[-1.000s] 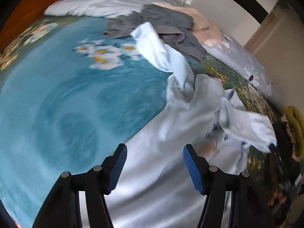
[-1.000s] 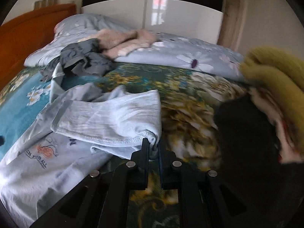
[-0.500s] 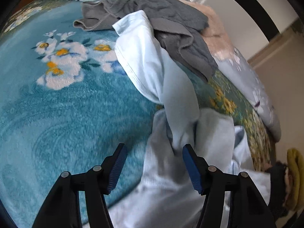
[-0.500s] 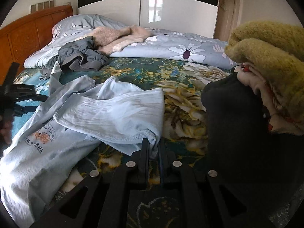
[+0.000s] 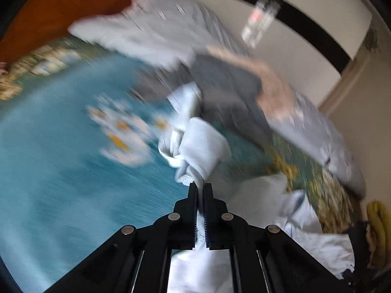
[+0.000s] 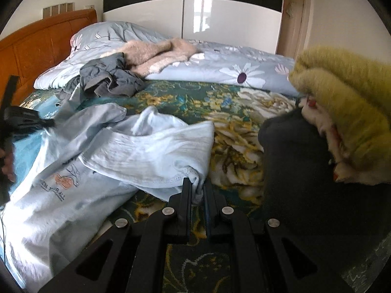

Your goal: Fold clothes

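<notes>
My left gripper point(image 5: 200, 185) has its jaws pressed together on a bunched sleeve of the light blue shirt point(image 5: 202, 144); fabric runs down between the pads. The left wrist view is heavily motion-blurred, so detail beyond the pinch is poor. The sleeve bundle sits above the teal floral blanket point(image 5: 61, 171).

My right gripper point(image 6: 196, 188) is clamped on the hemmed corner of the other sleeve, the stitched edge visible just left of the fingertips. From this view the light blue shirt point(image 6: 136, 151) lies crumpled across the bed, its printed chest to the lower left, its body spread toward the near left edge. I can see the left gripper point(image 6: 31, 122) at the far left, touching the shirt's far side.

Beyond the shirt, a grey garment point(image 6: 110, 78) is heaped near the pillows, touching a beige fuzzy garment point(image 6: 156, 53) that rests on the grey floral duvet point(image 6: 232, 68). At right, close to the lens, a stack: a yellow fuzzy item point(image 6: 347, 92) on top, a dark garment point(image 6: 305, 171) beneath. Wooden headboard point(image 6: 36, 46) at back left.
</notes>
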The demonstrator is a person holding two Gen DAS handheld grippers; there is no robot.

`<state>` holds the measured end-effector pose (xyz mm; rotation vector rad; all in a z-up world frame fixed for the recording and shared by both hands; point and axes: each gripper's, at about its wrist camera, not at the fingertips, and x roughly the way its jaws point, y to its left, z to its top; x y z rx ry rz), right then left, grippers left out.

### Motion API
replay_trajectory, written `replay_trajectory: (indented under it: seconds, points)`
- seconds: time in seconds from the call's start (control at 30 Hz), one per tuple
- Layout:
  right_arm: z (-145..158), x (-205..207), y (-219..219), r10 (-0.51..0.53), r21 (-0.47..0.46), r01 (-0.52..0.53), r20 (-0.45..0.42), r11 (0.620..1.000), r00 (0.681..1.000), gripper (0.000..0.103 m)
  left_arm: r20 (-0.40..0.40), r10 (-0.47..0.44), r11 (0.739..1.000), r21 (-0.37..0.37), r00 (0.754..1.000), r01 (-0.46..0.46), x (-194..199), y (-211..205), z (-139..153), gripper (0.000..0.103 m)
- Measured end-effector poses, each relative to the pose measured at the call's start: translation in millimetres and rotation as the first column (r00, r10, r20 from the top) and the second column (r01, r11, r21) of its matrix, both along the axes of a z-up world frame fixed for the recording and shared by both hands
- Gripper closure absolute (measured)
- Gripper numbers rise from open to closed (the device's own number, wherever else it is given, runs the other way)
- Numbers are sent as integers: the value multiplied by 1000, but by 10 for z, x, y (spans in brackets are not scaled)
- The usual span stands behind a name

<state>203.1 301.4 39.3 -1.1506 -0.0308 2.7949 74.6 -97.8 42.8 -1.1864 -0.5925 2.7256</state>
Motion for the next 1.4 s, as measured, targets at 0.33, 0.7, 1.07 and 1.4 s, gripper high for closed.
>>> replay_trajectory:
  seconds: [0.33, 0.7, 1.07, 1.4]
  points:
    - [398, 51, -544, 119, -16, -121, -107, 993, 987, 94, -6, 279, 955, 109, 960, -277, 1182, -1760, 158, 98]
    - [82, 124, -508, 47, 10, -47, -6, 999, 999, 95, 205, 203, 947, 206, 957, -245, 1835, -1766, -637, 97]
    - [-235, 140, -359, 55, -21, -53, 113, 998, 992, 93, 185, 164, 960, 195, 969, -200, 1907, -1832, -487, 49]
    - [-164, 312, -368, 85, -41, -82, 92, 996, 992, 49, 168, 145, 971, 166, 975, -173, 1473, -1660, -432, 43]
